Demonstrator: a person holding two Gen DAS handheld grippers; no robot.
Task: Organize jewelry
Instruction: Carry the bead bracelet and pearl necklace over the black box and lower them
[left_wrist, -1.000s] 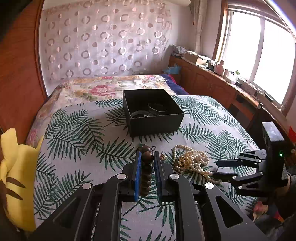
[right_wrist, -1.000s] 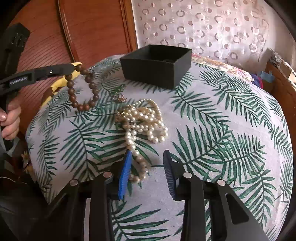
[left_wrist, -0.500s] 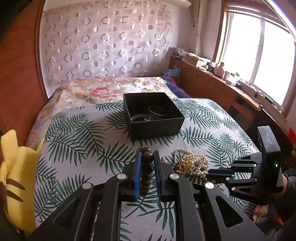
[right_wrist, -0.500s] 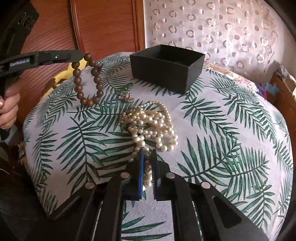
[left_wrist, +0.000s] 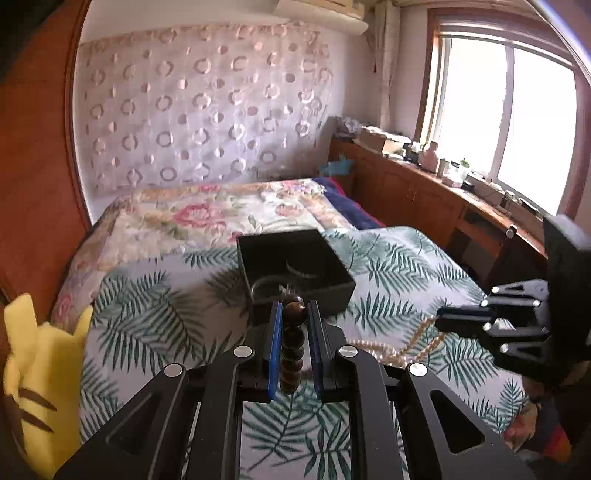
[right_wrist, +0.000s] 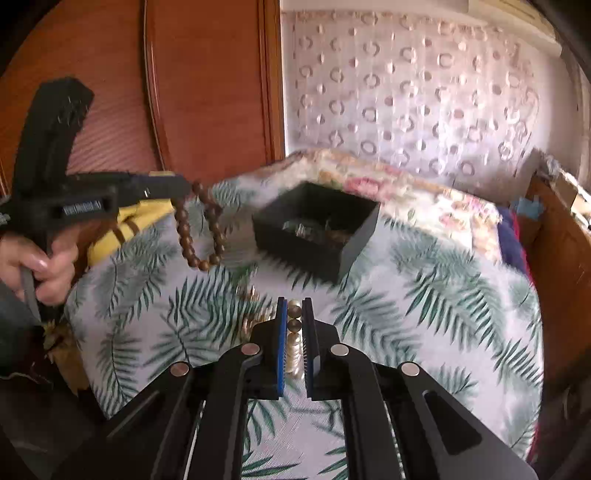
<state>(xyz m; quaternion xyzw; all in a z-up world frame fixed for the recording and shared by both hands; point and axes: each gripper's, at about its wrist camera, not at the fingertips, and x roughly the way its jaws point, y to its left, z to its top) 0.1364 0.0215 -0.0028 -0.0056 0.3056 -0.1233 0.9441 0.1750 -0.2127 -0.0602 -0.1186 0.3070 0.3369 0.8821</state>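
On the far left of the left wrist view, a yellow plush toy leans against the edge of the bed, which is covered with a palm-leaf cloth. The left hand-held gripper is pinching a wooden bead bracelet between its blue-padded fingers; the dark beads stand in a column between the pads. In the right wrist view the same bracelet hangs as a loop below the gripper's tips, clear of the bed and just left of the black box. A person's hand grips that tool's handle at the left edge.

The black box sits open on the bed, directly beyond the left gripper's fingertips. Some metal jewellery lies inside it, too blurred to name.

Further right, a pearl necklace trails up off the bed toward the right hand-held gripper. In the right wrist view this gripper is pressed together on the pearls, a short run of cream beads showing between its pads. The rest of the strand is blurred below the fingers. The black box lies ahead of it, slightly left, well apart from the tips.
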